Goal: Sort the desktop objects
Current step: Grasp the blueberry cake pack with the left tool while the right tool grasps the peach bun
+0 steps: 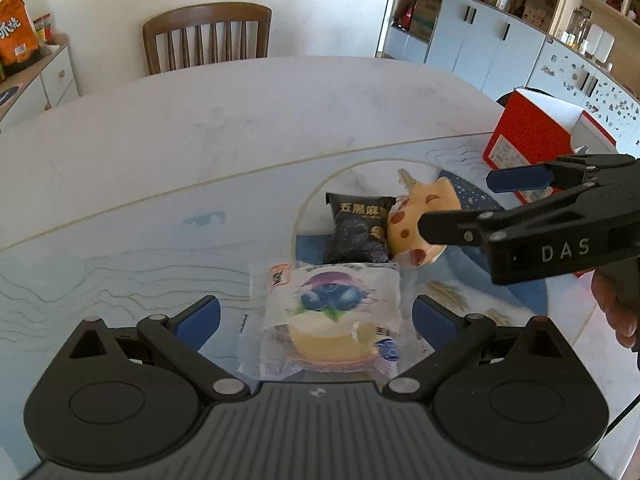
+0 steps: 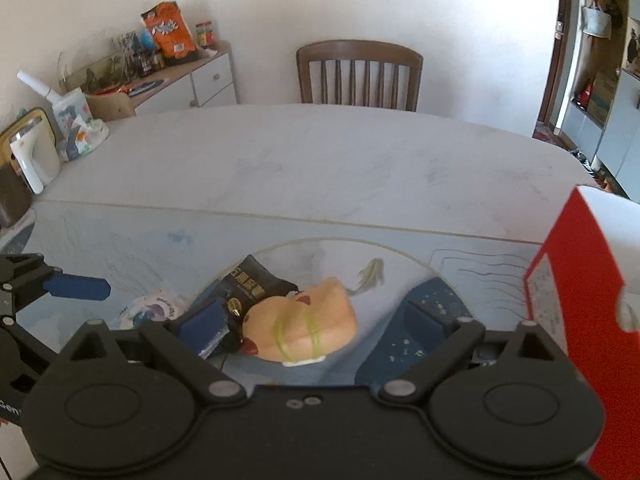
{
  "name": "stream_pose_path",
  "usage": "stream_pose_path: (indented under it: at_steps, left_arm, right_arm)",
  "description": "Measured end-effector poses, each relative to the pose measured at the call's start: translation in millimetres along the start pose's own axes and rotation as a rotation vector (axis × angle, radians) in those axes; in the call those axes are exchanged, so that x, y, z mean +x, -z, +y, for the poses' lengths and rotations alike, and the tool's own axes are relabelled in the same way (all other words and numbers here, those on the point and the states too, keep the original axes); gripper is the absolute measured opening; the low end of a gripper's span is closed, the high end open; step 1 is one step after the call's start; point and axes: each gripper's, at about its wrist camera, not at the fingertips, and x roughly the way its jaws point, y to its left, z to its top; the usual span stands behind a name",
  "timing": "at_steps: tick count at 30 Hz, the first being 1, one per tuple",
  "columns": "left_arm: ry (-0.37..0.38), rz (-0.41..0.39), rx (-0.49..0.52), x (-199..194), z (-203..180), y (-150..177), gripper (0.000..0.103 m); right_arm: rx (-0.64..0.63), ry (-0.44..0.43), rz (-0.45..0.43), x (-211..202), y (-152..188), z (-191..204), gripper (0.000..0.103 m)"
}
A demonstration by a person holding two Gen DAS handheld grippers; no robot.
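Both sets of jaws stand wide and empty: left gripper (image 1: 316, 316) straddles the blueberry bun packet (image 1: 326, 316), right gripper (image 2: 320, 314) straddles the giraffe toy (image 2: 302, 326) on the bench (image 1: 200, 128).

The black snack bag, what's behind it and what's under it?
Behind the black snack bag is bare table, then a chair. It lies on the blue patterned mat; the patch right underneath is covered.

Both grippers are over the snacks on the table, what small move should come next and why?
Probably lower the left gripper a little further and close on the clear-wrapped blueberry cake packet. Its jaws stand open on either side of the packet, not yet pressing it. The right gripper likewise straddles the spotted yellow plush toy.
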Motion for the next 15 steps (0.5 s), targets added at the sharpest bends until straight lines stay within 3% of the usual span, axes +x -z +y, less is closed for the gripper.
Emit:
stream_pose_path:
  at_steps: [9,15]
  left_arm:
    - [0.025,0.031,-0.015,12.8,3.4,0.9,0.103]
    - [0.033,0.046,-0.003,18.7,-0.5,2.2,0.102]
  right_arm:
    - [0.004,-0.01,0.046,17.7,1.9,-1.5,0.095]
    - [0.021,-0.028,0.064,22.7,2.1,-4.6,0.087]
